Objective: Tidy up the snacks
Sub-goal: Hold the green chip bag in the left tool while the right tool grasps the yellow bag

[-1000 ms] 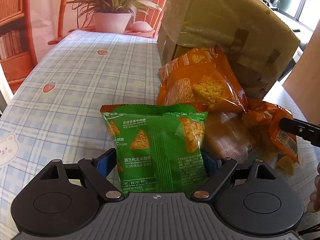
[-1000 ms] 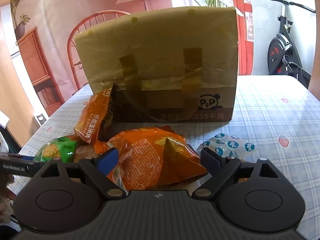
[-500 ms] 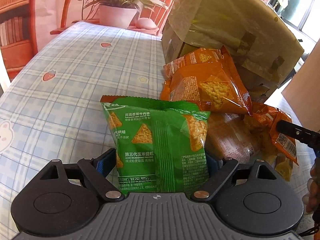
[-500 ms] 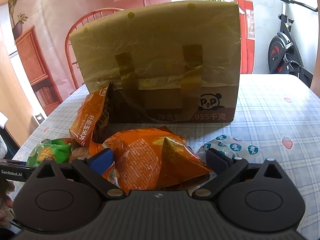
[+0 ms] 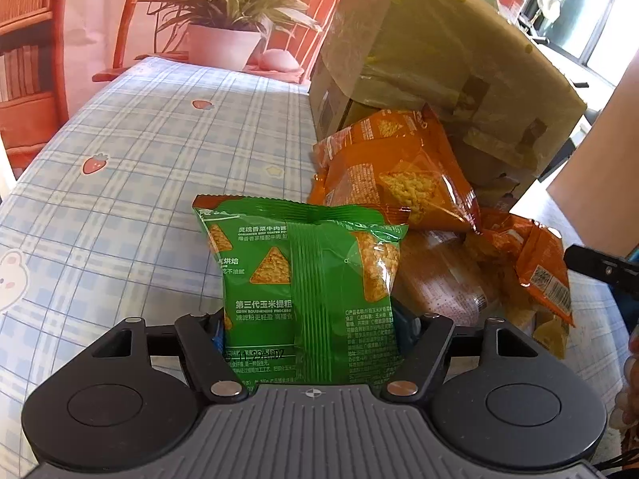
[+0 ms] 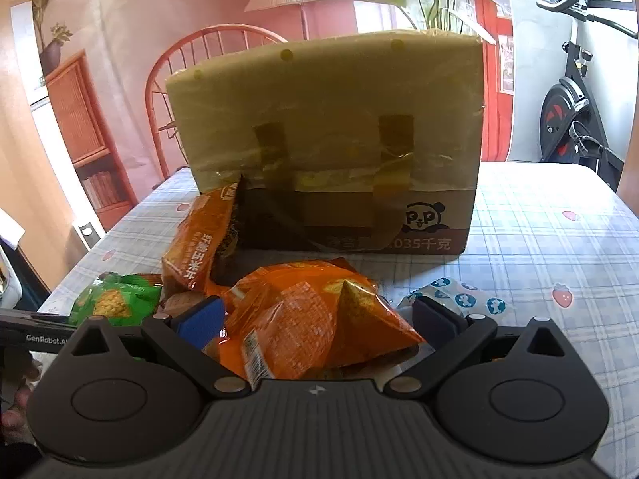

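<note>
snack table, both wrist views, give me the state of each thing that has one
green snack bag: sealed, upright between the left gripper's pads
left gripper: jaws just closed in, pads against the green bag
right gripper: open wide around an orange snack bag, pads clear
cardboard box: taped, lower front open
second orange bag: sealed, leaning on the box
white-and-blue packet: lying flat

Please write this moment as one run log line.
left tongs: just closing on green snack bag | right tongs: open around orange snack bag | cardboard box: behind pile
</note>
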The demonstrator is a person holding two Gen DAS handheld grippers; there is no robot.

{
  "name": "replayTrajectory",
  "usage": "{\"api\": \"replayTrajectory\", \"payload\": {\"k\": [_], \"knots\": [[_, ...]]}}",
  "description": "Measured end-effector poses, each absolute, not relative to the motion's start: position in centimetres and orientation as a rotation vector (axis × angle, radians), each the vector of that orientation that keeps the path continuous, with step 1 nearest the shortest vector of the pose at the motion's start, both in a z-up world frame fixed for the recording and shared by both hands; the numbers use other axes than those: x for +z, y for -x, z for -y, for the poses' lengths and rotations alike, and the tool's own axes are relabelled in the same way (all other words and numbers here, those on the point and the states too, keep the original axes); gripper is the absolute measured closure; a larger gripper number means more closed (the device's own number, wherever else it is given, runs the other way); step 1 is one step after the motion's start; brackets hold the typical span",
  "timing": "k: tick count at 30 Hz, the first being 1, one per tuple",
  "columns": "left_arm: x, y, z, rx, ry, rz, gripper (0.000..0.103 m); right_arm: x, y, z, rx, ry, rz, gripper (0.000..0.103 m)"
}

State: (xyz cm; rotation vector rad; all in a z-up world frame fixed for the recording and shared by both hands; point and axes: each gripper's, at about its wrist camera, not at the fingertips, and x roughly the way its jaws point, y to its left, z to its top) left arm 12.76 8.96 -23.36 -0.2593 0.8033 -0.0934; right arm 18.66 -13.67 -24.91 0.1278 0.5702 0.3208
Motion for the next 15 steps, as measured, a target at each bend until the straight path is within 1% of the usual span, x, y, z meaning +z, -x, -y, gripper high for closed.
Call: {"api": "replayTrajectory", "payload": {"k": [5,8,15], "knots": [[-23.0,-12.3,-9.0,-0.088,0.251,-0.785,0.030,-25.1,-18.7,14.0,0.307,-0.170,-0.596,0.001],[-22.6,-12.0,-9.3,-0.084,0.256,-0.775,0.030,-24.4,-18.0,13.7,0.321,-0.148,-0.586,0.001],[-20.7,-10.1,-9.4,-0.130,0.243,-0.752,0.030,-23.3,-14.8,12.9,0.373,-0.122,-0.601,0.001]]}}
